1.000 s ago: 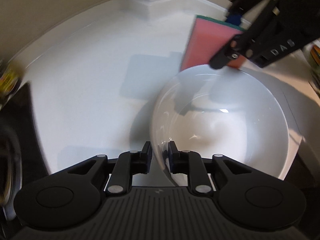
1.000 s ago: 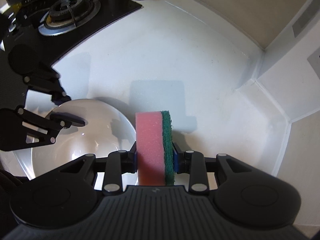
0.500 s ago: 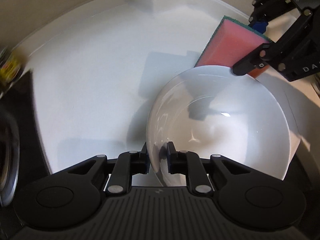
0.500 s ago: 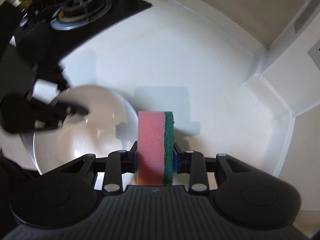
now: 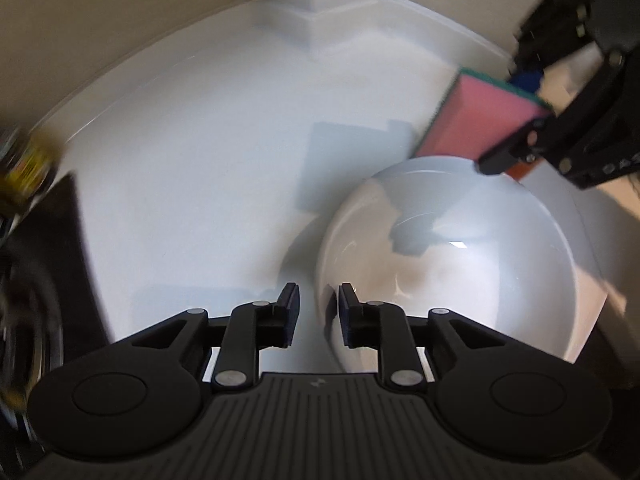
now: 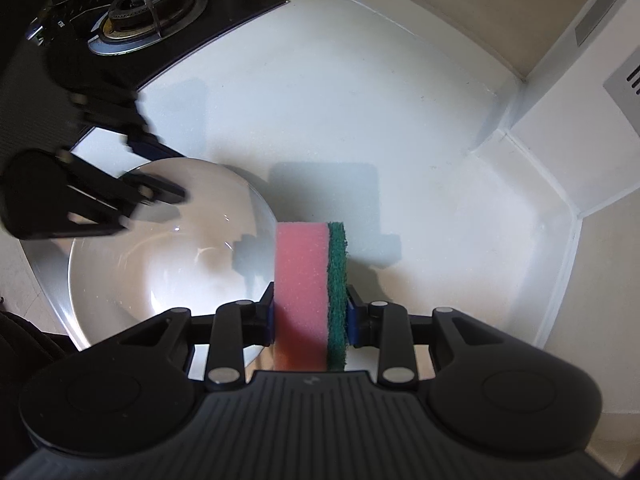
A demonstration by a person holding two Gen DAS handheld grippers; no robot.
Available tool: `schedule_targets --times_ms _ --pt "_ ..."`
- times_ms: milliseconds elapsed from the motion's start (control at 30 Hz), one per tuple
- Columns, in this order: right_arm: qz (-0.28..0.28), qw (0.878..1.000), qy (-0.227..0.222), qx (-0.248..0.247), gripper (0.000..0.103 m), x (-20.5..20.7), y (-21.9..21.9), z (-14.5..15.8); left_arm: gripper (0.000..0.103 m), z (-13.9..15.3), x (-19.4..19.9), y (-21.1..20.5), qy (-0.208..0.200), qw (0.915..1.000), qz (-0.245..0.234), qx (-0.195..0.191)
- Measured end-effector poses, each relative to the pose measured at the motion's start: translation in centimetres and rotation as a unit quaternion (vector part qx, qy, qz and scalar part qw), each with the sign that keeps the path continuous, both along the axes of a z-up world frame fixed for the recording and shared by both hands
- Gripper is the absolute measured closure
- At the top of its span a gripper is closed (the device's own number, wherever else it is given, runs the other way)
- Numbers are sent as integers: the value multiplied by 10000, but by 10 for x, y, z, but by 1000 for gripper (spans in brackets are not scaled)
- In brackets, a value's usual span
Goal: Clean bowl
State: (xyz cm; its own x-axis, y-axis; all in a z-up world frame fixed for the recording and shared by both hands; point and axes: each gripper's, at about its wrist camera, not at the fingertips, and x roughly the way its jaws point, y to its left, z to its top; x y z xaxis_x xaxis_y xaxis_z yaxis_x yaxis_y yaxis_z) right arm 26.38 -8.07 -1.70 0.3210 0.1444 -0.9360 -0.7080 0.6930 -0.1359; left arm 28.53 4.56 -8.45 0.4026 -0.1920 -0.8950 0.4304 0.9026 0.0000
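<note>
Bowl [image 5: 460,264] looks glazed, slippery, fragile: your left gripper [image 5: 319,312] has jaws spread astride its rim; grip there. Right gripper [image 6: 310,314] pinches soft sponge [image 6: 310,280].

Bowl [image 6: 160,264] sits on counter [image 6: 360,100], stove [image 6: 148,12] behind it.

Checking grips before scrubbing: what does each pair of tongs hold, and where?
Right tongs clamp the sponge across its pink and green faces. Left tongs straddle the bowl rim, parted, not pinching it.
</note>
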Motion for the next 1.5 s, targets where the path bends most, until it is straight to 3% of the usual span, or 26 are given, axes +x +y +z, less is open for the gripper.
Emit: schedule_targets --times_ms 133,267,300,467,667,733,867,933,1000,1133,1233,1333,1500 --pt "-96 9999 3 119 75 0 -2 -2 79 -2 -18 4 138 9984 425 -337" --pt "-151 9997 18 190 75 0 -5 -2 79 -12 -23 3 220 9989 335 -233" --pt "-151 9997 25 195 75 0 -6 -3 84 -13 -25 1 244 9991 286 -212" --pt "-66 9998 107 133 75 -4 -10 0 88 -18 -13 -10 111 9987 -438 233" --pt "42 10000 -15 42 75 9 -3 2 80 -20 1 -26 -289 9847 -1580 676" --pt "80 9999 -76 -73 75 12 4 -1 80 -21 5 -27 -340 9830 -1675 670" --pt "76 9999 -84 -124 75 14 8 -3 81 -17 5 -18 -105 9933 -1064 440" --pt "-3 10000 -65 -39 75 13 5 -3 81 -12 -4 -9 61 9987 -431 281" --pt "-39 10000 -59 14 75 12 1 -3 81 -8 -18 -1 161 9998 140 51" --pt "-77 9999 3 134 75 10 -2 -3 84 -9 -34 5 114 9988 464 -137" --pt "-15 9999 81 149 75 4 -5 -4 91 -10 -34 2 23 9999 164 9" --pt "95 9998 150 85 75 4 -5 -2 90 -16 -23 0 -19 9993 -344 171" --pt "144 9999 53 -48 75 13 1 -1 87 -18 -11 -12 -236 9891 -1378 469"
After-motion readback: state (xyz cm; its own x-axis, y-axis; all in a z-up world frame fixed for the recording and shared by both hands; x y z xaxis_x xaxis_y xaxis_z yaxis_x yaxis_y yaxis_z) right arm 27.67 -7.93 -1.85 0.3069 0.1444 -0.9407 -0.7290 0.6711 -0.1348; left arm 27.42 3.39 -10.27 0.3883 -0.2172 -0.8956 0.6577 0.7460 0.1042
